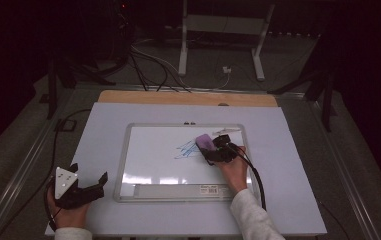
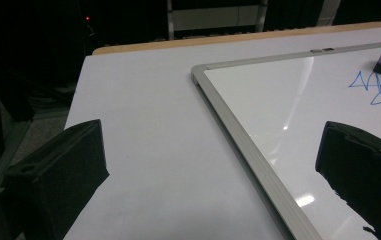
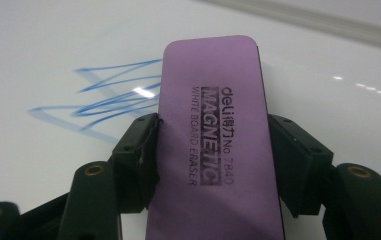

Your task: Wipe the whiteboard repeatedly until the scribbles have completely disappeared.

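Ahead of me, a pale sheet (image 1: 288,190) covers the table, and a strip of wooden tabletop (image 1: 178,97) peeks out along its far edge. Beyond that, on the grey floor (image 1: 23,135), a white metal frame (image 1: 182,50) stands on two legs, with dark cables (image 1: 148,65) snaking beside it and a small white plug (image 1: 226,70) lying between the legs. There's a red light (image 1: 123,6) glowing in the dark at the back.

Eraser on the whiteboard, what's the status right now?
Right gripper shut on purple eraser, set on the whiteboard at the blue scribble. Left gripper open, idle beside the board. Nothing in the way.
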`<control>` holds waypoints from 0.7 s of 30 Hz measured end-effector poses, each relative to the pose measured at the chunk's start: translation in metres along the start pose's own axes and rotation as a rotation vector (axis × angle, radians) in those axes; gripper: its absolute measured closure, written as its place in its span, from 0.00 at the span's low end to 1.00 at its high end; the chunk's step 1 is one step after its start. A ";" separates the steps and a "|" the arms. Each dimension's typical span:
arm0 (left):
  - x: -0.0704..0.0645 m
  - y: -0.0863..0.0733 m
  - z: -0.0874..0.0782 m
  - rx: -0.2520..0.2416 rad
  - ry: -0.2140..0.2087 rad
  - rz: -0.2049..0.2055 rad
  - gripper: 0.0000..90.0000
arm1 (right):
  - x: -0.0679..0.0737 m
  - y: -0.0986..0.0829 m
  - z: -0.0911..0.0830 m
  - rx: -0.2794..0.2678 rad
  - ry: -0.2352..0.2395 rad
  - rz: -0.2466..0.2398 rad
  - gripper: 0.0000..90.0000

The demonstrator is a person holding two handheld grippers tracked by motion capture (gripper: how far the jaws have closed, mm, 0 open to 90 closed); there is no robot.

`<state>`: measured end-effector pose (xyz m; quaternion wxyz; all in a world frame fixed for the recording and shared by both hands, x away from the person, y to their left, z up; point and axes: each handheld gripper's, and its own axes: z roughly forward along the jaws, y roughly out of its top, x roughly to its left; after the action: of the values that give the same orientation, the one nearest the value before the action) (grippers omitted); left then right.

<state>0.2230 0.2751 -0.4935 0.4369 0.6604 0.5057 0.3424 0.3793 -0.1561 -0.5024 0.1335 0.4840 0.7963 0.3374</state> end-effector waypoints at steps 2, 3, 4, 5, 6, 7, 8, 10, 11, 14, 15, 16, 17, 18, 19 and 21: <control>0.001 0.000 -0.001 0.001 0.002 -0.001 0.01 | 0.001 0.001 0.000 0.005 -0.001 -0.011 0.46; 0.001 0.000 -0.001 -0.001 0.002 -0.003 0.01 | -0.001 0.002 0.000 0.008 -0.001 -0.008 0.46; 0.001 0.000 -0.001 -0.004 0.003 -0.005 0.01 | -0.003 0.002 0.000 0.006 -0.025 -0.001 0.46; 0.001 0.000 -0.001 -0.005 0.003 -0.007 0.01 | -0.006 0.003 0.000 0.005 -0.055 0.007 0.46; 0.001 0.000 -0.001 -0.005 0.003 -0.007 0.01 | -0.009 0.004 -0.001 0.005 -0.081 0.020 0.46; 0.002 0.000 -0.001 -0.002 0.003 -0.005 0.01 | -0.012 0.005 -0.001 0.006 -0.103 0.035 0.46; 0.002 0.000 -0.001 -0.001 0.002 -0.003 0.01 | -0.014 0.005 -0.001 0.006 -0.109 0.051 0.46; 0.001 0.000 0.000 0.001 0.002 0.000 0.01 | -0.013 0.006 0.000 0.009 -0.116 0.066 0.46; 0.001 0.000 0.000 0.002 0.001 0.002 0.01 | -0.010 0.006 0.000 0.008 -0.117 0.055 0.46; 0.000 0.000 0.000 -0.002 0.000 0.002 0.01 | 0.002 0.007 0.003 0.016 -0.067 0.032 0.46; 0.000 0.000 0.000 -0.002 0.001 0.002 0.01 | 0.007 0.007 0.004 0.019 -0.046 0.021 0.46; 0.000 0.000 -0.001 -0.001 0.002 0.001 0.01 | 0.011 0.007 0.006 0.021 -0.024 0.010 0.46; 0.000 0.000 -0.001 -0.001 0.002 0.001 0.01 | 0.016 0.007 0.007 0.026 0.002 -0.001 0.46; 0.001 0.000 -0.001 -0.001 0.003 -0.002 0.01 | 0.019 0.008 0.007 0.030 0.018 -0.015 0.46; 0.001 0.000 -0.001 -0.001 0.002 -0.003 0.01 | 0.022 0.008 0.008 0.033 0.018 -0.032 0.46; 0.001 0.000 -0.001 -0.003 0.003 -0.005 0.01 | 0.021 0.010 0.008 0.037 0.021 -0.035 0.46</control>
<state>0.2220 0.2766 -0.4932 0.4381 0.6580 0.5073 0.3432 0.3802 -0.1321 -0.4997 0.1218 0.4690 0.8121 0.3252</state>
